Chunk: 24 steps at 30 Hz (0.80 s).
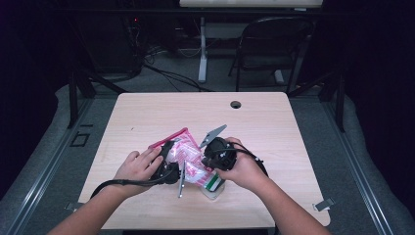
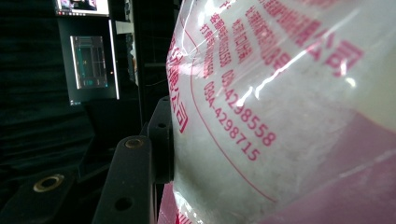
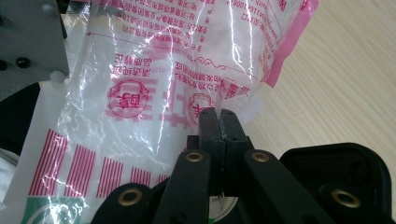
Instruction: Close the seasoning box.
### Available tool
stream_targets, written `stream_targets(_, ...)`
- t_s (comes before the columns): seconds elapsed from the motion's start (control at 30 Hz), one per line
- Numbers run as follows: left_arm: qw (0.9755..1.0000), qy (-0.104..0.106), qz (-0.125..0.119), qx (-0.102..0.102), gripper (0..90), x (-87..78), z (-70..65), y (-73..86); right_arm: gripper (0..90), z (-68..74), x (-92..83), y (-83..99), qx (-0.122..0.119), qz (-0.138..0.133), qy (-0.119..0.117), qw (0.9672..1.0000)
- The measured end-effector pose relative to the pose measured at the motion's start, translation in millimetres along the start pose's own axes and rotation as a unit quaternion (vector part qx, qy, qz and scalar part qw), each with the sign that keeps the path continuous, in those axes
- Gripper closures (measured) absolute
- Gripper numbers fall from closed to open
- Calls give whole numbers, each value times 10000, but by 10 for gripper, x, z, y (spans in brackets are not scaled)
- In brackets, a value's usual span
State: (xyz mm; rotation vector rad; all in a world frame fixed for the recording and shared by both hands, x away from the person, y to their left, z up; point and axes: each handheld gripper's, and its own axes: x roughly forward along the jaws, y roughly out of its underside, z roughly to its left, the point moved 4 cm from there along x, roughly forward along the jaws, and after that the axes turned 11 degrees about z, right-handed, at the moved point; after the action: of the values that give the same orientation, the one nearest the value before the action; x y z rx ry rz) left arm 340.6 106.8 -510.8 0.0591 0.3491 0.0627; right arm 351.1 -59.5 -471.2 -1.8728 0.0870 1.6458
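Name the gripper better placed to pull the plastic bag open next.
Right, probably: the right gripper is pinched shut on the plastic bag edge, free to pull, while the left gripper braces the bag's bulk.

bag (image 3: 154,70): thin clear plastic film, glossy and crinkled, printed pink and red
table (image 1: 274,127): pale wood-grain top, smooth and matt
right gripper (image 3: 218,116): jaws of matt black plastic, brass-looking rivets set in the links
left gripper (image 2: 154,154): same matt black, finely textured

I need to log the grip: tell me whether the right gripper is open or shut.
Shut. In the right gripper view the right gripper has its jaws pressed together, pinching the edge of the plastic bag.
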Motion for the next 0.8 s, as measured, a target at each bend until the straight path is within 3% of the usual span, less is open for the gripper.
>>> stream_targets(0.37, 9996, 44, 117, 235, 590, -32, 41, -9, 900, 8, 15, 29, -37, -127, -23, 9999)
stream_targets(0.63, 9991, -122, 45, 394, 593, -36, 76, -54, 900, -8, 10, 61, 16, -205, -63, 9998)
stream_targets(0.8, 9988, -99, 101, 474, 594, -55, 93, -74, 900, -7, 8, 74, 60, -258, -77, 9996)
